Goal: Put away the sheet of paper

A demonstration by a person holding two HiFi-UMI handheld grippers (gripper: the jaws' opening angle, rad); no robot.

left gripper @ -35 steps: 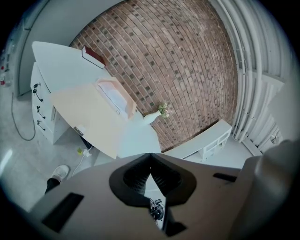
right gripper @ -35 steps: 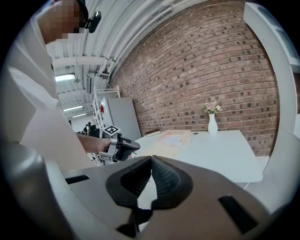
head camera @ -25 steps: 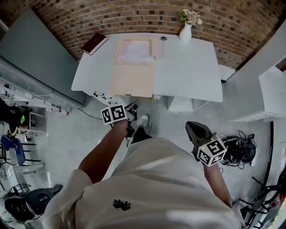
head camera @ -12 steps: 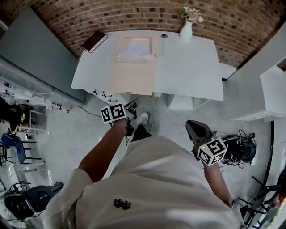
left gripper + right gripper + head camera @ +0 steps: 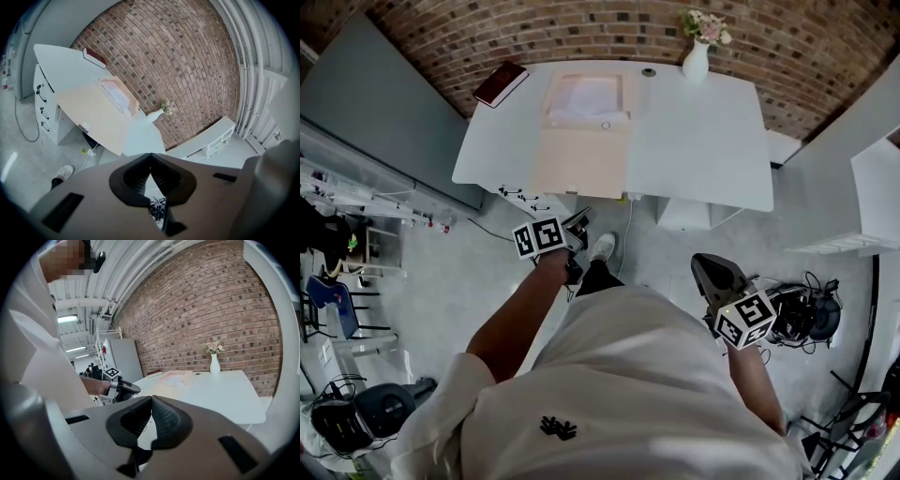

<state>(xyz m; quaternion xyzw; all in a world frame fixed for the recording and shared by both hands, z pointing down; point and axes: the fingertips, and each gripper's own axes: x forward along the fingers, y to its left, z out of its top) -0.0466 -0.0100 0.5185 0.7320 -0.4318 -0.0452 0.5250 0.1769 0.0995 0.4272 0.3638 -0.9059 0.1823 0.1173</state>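
Both grippers hang by our body, well short of the table (image 5: pixel 703 141). The left gripper (image 5: pixel 150 157) has its jaws pressed together on nothing, and so has the right gripper (image 5: pixel 151 401).

Farther off, in the upper middle of the head view, a beige folder (image 5: pixel 579 159) lies open on the table. The sheet (image 5: pixel 586 96) rests white in its far half, with the flap spread toward us. A book (image 5: pixel 499 84) lies at the upper left corner and a vase (image 5: pixel 696 61) stands at the upper right.

We judge the task either barely begun or nearly done. The sheet sits inside the folder, but the folder is not closed and neither gripper is near it. What is left seems to be stepping up and shutting the flap.

Only the gripper views show the jaws meeting; from the head view we cannot read them. The left gripper view alone shows drawers (image 5: pixel 43 101) under the table. The right gripper view alone shows the left gripper from the side.
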